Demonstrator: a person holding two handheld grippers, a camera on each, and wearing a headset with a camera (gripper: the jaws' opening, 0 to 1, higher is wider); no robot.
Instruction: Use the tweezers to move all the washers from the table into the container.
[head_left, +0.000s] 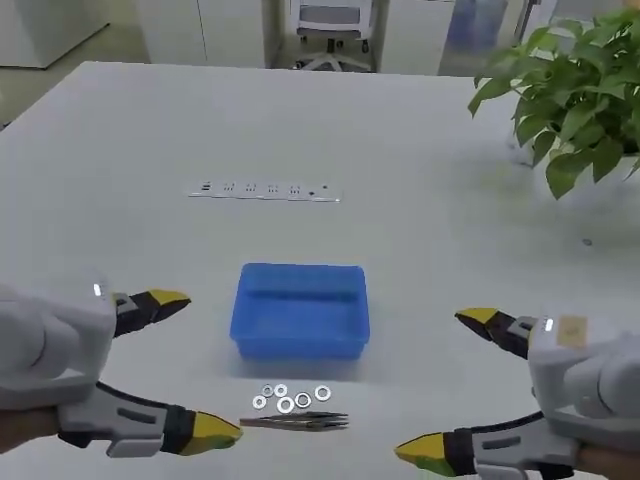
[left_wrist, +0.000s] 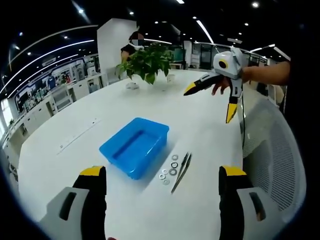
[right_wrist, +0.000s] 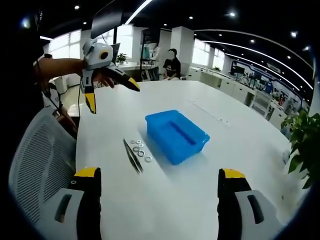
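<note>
A blue container (head_left: 300, 310) (left_wrist: 134, 145) (right_wrist: 176, 134) stands on the white table, with nothing visible inside. Several steel washers (head_left: 289, 396) (left_wrist: 169, 170) (right_wrist: 140, 149) lie in a small cluster just in front of it. Tweezers (head_left: 296, 422) (left_wrist: 181, 171) (right_wrist: 132, 156) lie flat on the table beside the washers, on my side of them. My left gripper (head_left: 202, 364) (right_wrist: 113, 94) hovers open at the left of the container, holding nothing. At the right, my right gripper (head_left: 445, 382) (left_wrist: 210, 104) is open too and holds nothing.
A white power strip (head_left: 264, 190) (left_wrist: 76, 134) (right_wrist: 209, 113) lies beyond the container. A potted plant (head_left: 570, 95) (left_wrist: 146, 61) stands at the table's far right. An office chair (head_left: 330, 28) is behind the far edge. The near table edge sits close under the grippers.
</note>
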